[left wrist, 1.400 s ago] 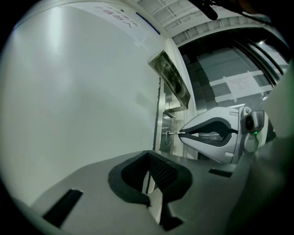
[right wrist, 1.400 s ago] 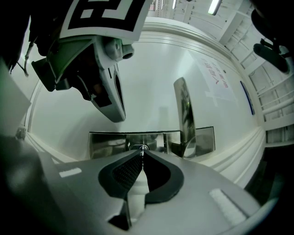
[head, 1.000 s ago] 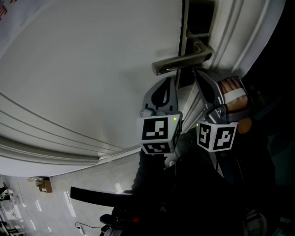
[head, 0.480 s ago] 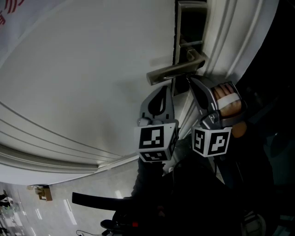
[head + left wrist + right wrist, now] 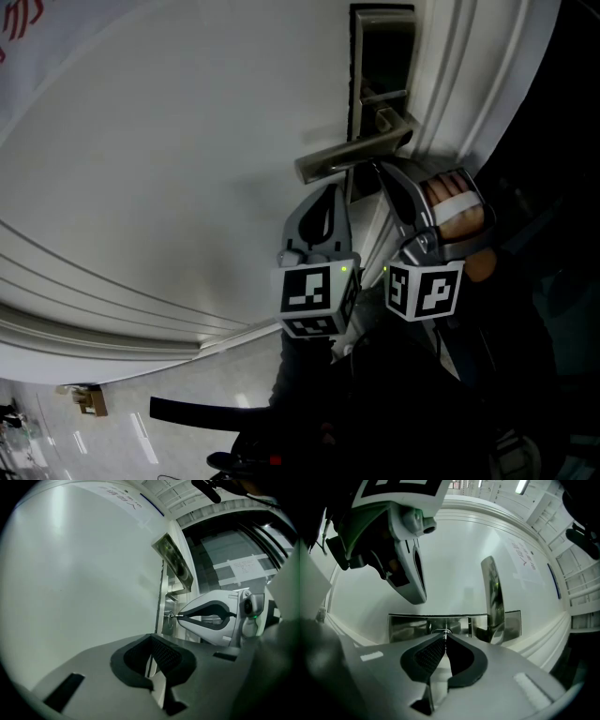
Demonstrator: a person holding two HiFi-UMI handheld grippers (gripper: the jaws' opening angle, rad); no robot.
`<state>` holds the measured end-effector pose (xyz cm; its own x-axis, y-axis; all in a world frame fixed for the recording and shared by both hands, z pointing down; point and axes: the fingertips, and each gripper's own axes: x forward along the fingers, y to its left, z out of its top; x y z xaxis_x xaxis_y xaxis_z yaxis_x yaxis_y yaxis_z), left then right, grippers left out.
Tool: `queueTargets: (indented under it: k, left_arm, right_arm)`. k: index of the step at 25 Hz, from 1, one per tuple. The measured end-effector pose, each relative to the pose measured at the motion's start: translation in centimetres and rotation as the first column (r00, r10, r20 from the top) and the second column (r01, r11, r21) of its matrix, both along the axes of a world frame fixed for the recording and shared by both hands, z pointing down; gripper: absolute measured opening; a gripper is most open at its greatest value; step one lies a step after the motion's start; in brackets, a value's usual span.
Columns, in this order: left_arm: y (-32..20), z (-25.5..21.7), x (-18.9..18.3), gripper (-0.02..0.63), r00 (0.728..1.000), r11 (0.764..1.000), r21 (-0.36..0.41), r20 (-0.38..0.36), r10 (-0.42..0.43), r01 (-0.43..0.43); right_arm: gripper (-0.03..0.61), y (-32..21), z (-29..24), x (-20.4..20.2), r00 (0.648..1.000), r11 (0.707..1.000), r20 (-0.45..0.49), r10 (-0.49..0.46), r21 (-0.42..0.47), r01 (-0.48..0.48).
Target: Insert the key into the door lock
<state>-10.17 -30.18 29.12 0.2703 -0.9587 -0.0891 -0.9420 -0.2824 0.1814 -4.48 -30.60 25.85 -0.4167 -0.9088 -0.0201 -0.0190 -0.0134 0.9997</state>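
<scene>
White moulded trim [image 5: 94, 323] borders a pale glossy floor [image 5: 187, 375] under ceiling strip lights [image 5: 519, 486].

1 door [image 5: 187, 141], upper left of head view. 1 lever handle [image 5: 352, 155] and 1 lock plate [image 5: 380, 56], top centre. 1 key [image 5: 446, 632]. 1 keyhole cyl. [image 5: 168, 620]. 2 grippers, mid-frame: left gripper [image 5: 334, 187], right gripper [image 5: 380, 169]. 2 marker cubes: left cube [image 5: 314, 291], right cube [image 5: 424, 289]. 1 hand [image 5: 455, 202], centre right.

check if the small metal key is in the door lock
Tip at the keyhole; depth cannot tell. The right gripper pinches the small metal key, its tip meeting the silver door lock.
</scene>
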Motion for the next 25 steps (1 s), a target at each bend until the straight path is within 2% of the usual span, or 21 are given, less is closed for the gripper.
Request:
queueTargets:
  k: [7, 19, 22, 25]
  left_arm:
    - [-0.3, 0.2, -0.2, 0.002, 1.0, 1.0, -0.004, 0.005, -0.002, 0.002]
    - [0.3, 0.3, 0.1, 0.002, 1.0, 1.0, -0.008, 0.023, -0.004, 0.004]
    - [0.5, 0.6, 0.0, 0.002, 0.999, 1.0, 0.008, 0.04, -0.007, 0.007]
    - [0.7, 0.5, 0.0, 0.002, 0.999, 1.0, 0.022, 0.052, -0.011, 0.01]
  right_arm:
    - [0.012, -0.1, 0.0, -0.1, 1.0, 1.0, 0.023, -0.002, -0.016, 0.002]
    - [0.014, 0.7, -0.2, 0.6, 0.984, 0.996, 0.174, -0.047, -0.065, 0.059]
    - [0.014, 1.3, -0.1, 1.2, 0.972, 0.992, 0.227, -0.061, -0.091, 0.083]
    - [0.014, 1.8, -0.1, 1.7, 0.943, 0.98, 0.322, -0.083, -0.145, 0.136]
